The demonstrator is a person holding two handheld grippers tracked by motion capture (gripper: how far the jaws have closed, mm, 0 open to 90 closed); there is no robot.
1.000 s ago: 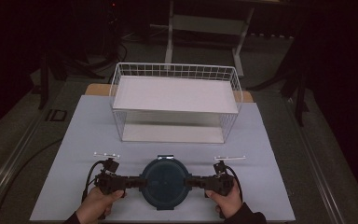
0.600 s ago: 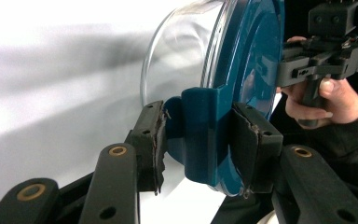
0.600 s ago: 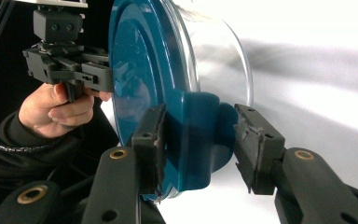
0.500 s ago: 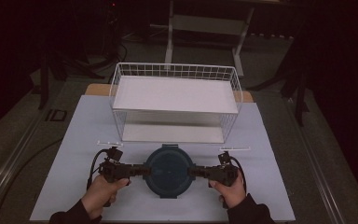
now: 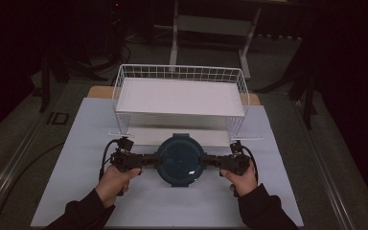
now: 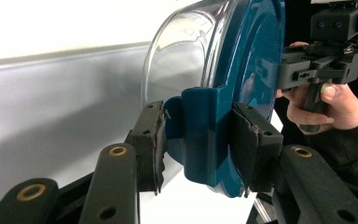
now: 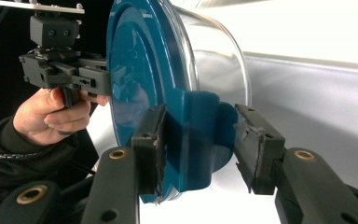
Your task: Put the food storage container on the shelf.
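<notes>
Teal plastic is forming the lid of the round container [image 5: 180, 159], and clear glass or hard plastic is forming the bowl [image 6: 182, 60] beneath it; the bowl is looking empty, so the load is judged moderate if glass, light if plastic. Both materials are judged stiff, smooth and slippery, and the bowl is possibly breakable if dropped. The correct holds are the two opposite latch tabs on the lid rim, since these are giving flat faces for the pads. The left gripper [image 6: 200, 144] is pinching the left latch tab [image 6: 200, 140], with one pad on each side face. The right gripper [image 7: 198, 144] is bracketing the right latch tab [image 7: 200, 135]; one pad is pressing the lid-side face, while a narrow gap is appearing at the other pad, so full clamping there is uncertain. In the high view the container is sitting between the left gripper [image 5: 146, 161] and the right gripper [image 5: 211, 161], with each gripper pointing inward along one line, and each hand [image 5: 116, 178] is gripping from the outer side. The container is lying above the white counter [image 5: 76, 143], just in front of the white wire basket shelf [image 5: 180, 96]; whether it is touching the counter cannot be determined. Since the tabs are hinged parts, uneven lifting is judged likely to unlatch the lid or tilt the bowl.
</notes>
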